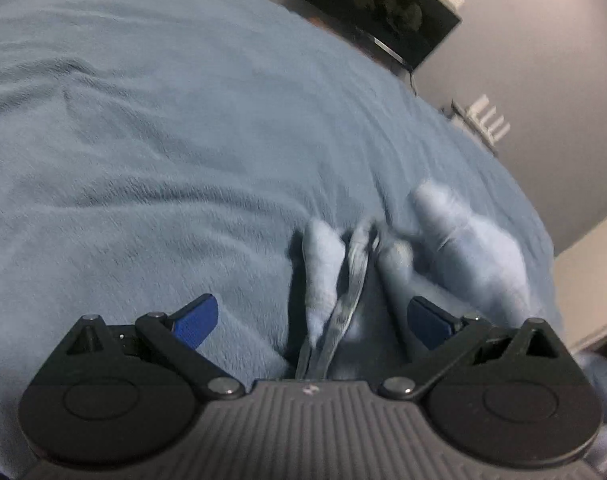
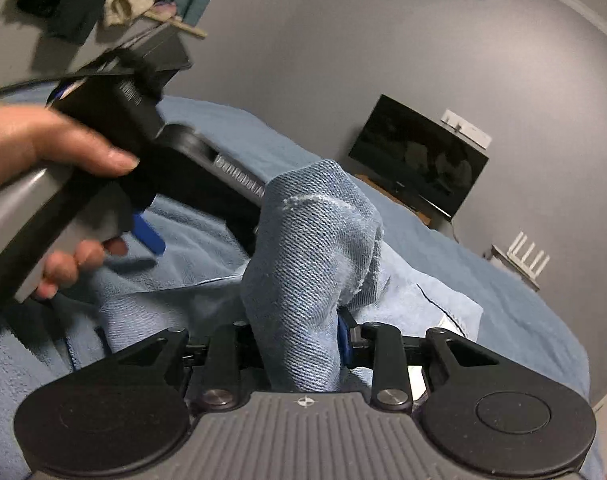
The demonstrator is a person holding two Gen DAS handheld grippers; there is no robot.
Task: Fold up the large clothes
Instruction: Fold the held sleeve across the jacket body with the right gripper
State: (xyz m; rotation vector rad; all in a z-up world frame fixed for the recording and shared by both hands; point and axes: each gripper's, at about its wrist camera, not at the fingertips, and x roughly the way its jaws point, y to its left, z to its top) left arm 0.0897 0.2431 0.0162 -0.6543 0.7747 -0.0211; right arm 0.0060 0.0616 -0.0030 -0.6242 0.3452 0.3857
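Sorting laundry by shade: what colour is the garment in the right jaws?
Light blue denim, clearest in the right wrist view.

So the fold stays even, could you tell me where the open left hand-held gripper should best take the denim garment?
Probably the bunched ridge of the denim garment standing between the open fingers of the left hand-held gripper: come straight forward and close across it, since the raised fold already lies along the fingers.

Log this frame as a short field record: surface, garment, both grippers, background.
surface: bed with a blue blanket
garment: light blue denim jeans, bunched, partly lifted off the bed
left gripper: open, blue pads spread wide, folds of denim lying between them, not clamped
right gripper: shut on jeans, fabric standing up between the pads
left hand: holds the left gripper's handle, seen in the right wrist view
background: grey wall, dark TV, white router
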